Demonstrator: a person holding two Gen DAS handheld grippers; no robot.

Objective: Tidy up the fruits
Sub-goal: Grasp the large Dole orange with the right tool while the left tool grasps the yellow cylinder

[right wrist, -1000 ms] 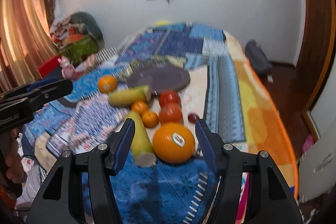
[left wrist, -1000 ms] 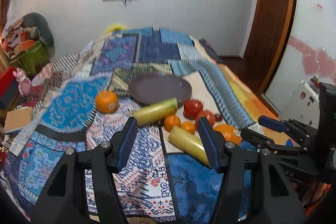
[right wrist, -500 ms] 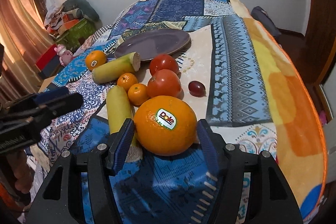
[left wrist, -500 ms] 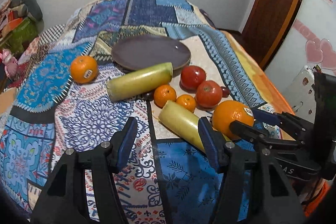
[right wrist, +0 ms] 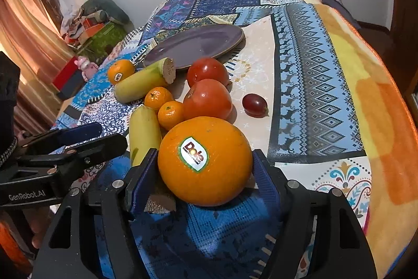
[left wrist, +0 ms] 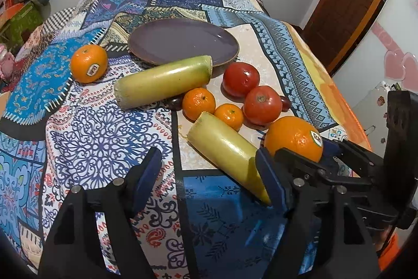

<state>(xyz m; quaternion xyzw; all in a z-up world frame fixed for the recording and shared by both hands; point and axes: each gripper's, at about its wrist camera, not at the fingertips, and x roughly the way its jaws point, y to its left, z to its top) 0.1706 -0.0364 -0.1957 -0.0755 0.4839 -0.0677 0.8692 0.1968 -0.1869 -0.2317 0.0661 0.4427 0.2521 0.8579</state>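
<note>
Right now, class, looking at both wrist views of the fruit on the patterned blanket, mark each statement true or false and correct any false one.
1. The purple plate has no fruit on it. True.
2. The right tongs straddle the big stickered orange. True.
3. A single grape lies on the plate. False: it lies on the blanket, beside the tomatoes.
4. The left tongs are clamped on a tomato. False: they are open, with one pad beside the near yellow-green stalk piece.
5. Two small mandarins lie side by side. True.
</note>
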